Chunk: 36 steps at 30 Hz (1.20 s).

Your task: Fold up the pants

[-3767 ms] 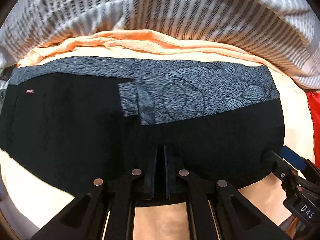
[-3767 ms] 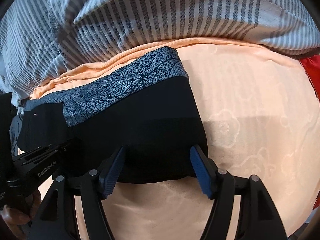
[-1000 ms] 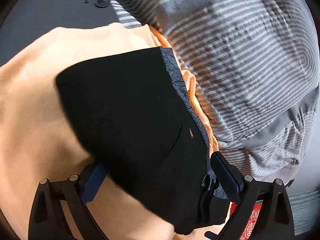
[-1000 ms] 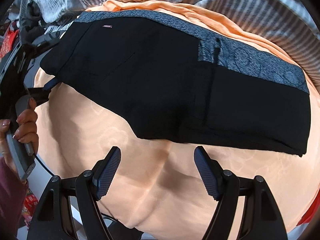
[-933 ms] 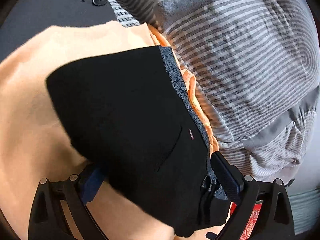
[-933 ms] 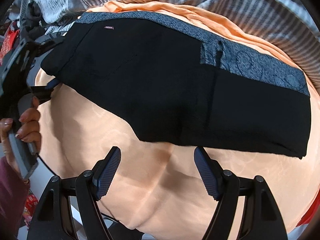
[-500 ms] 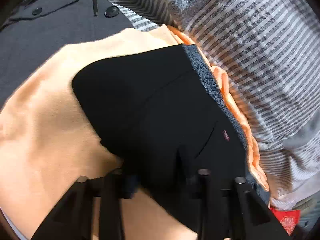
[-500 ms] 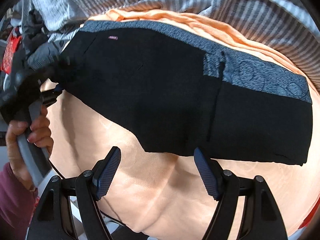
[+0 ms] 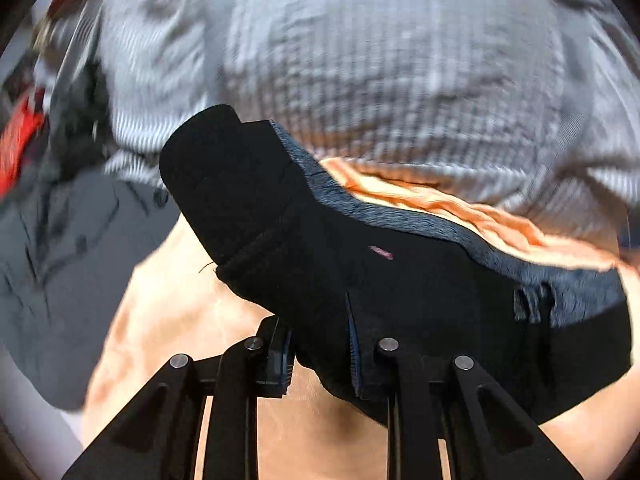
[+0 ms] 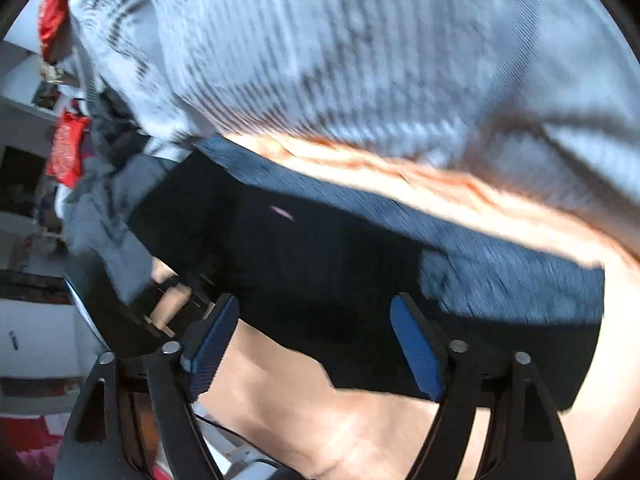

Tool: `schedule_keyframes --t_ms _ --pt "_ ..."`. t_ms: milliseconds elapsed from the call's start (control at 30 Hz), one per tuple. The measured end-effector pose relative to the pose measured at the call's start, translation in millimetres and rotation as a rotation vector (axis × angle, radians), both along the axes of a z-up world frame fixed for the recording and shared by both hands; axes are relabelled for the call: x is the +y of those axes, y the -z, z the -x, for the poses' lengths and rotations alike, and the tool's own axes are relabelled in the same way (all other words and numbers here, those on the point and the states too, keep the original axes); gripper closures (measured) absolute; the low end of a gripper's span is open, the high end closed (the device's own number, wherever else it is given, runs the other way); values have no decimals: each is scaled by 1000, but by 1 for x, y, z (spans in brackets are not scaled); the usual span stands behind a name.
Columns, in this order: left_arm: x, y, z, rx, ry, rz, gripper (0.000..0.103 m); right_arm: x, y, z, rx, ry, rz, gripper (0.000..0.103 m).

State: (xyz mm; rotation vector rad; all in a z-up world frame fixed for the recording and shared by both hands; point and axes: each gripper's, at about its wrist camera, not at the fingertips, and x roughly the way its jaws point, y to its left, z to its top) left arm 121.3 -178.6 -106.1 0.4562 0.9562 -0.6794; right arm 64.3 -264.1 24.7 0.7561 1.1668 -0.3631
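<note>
Black pants [image 9: 420, 280] with a grey patterned side band [image 9: 400, 216] lie folded on a peach sheet [image 9: 180, 312]. My left gripper [image 9: 320, 344] is shut on the pants' near waist edge and lifts that end up off the sheet, so the fabric curls above the fingers. In the right wrist view the pants [image 10: 320, 264] stretch across the middle, blurred. My right gripper [image 10: 316, 344] is open and empty, its blue pads just at the pants' near edge. The left gripper's body shows at the left of that view.
A grey striped blanket [image 9: 360, 60] is bunched behind the pants. A grey garment [image 9: 60, 240] lies at the left. Red items [image 10: 66, 148] and shelves sit at the far left. The peach sheet [image 10: 320, 420] extends toward me.
My left gripper has closed on the pants' waist end and raised it. My right gripper stays open and has moved closer to the pants' near edge. Both views now blur with motion.
</note>
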Motion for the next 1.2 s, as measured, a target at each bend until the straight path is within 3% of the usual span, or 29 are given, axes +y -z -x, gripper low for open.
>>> schedule_keyframes --t_ms 133,233,333,467,567,600,633,667,700,900,1200 --pt "-13 -6 12 -58 54 -25 80 1 -9 -55 24 -114 -52 1" --pt "-18 -9 18 -85 74 -39 80 14 -15 -101 61 -241 -35 0" --pt "-23 -11 24 -107 94 -44 80 27 -4 -141 156 -364 -34 0" --pt "-29 -14 33 -140 124 -57 80 35 26 -172 268 -433 -86 0" --pt "-31 -17 38 -155 145 -56 80 38 48 -181 363 -458 -65 1" --pt "-33 -16 40 -159 151 -56 80 37 53 -179 374 -458 -63 4" --pt "-34 -17 40 -157 154 -55 80 36 55 -176 376 -452 -68 27" --pt "-34 -17 40 -143 157 -53 80 33 57 -172 354 -427 -98 71" --pt "-35 -17 40 -135 152 -52 80 27 54 -165 324 -391 -114 80" --pt "-46 -34 61 -148 236 -24 80 4 30 -118 160 -310 -113 85" --pt "-77 -75 131 -169 421 17 80 -33 -16 5 -103 -106 -151 85"
